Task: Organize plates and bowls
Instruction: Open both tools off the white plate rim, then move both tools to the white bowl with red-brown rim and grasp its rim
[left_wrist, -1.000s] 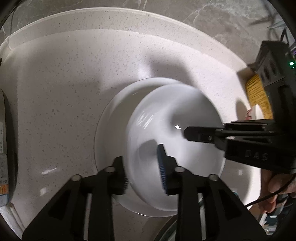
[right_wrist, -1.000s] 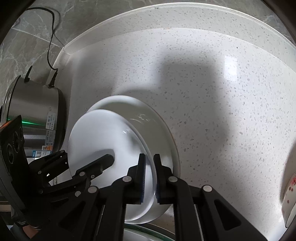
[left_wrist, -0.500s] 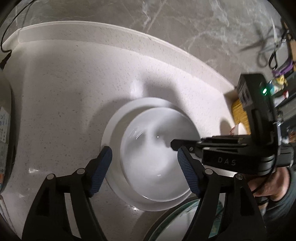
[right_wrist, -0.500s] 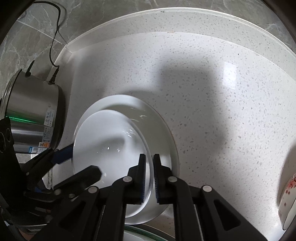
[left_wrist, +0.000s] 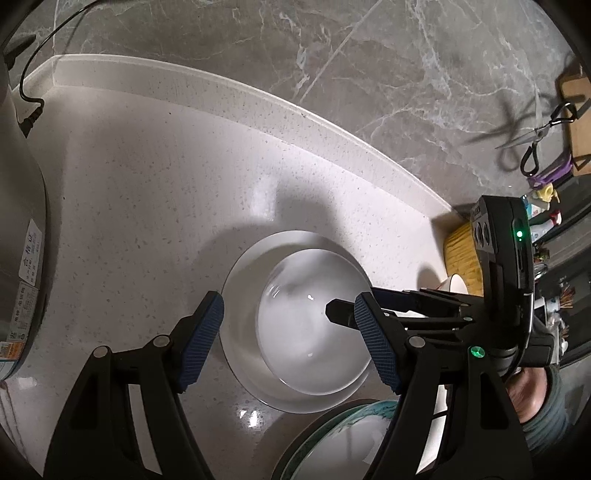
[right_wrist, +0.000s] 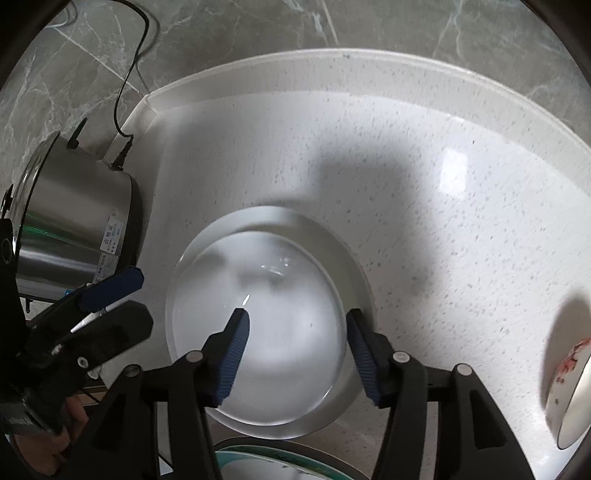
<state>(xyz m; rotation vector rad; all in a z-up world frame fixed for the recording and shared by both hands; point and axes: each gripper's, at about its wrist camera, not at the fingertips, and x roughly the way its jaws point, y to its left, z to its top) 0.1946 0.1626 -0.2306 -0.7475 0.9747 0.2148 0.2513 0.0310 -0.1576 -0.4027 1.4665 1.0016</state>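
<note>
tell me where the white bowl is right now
The white bowl sits inside the white plate on the counter, right of the steel pot.

A white bowl (left_wrist: 310, 328) is seen sitting in a wider white plate (left_wrist: 240, 280) right ahead of the left gripper (left_wrist: 291, 343), whose jaws are spread wide and touching nothing. The right gripper (left_wrist: 336, 312) is poked in from the right over the bowl. A green-rimmed dish (left_wrist: 332, 446) is spotted just below.

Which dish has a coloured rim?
The teal-rimmed plate at the near edge. The white bowl and the white plate under it are plain; the cup at right has red flowers.
</note>
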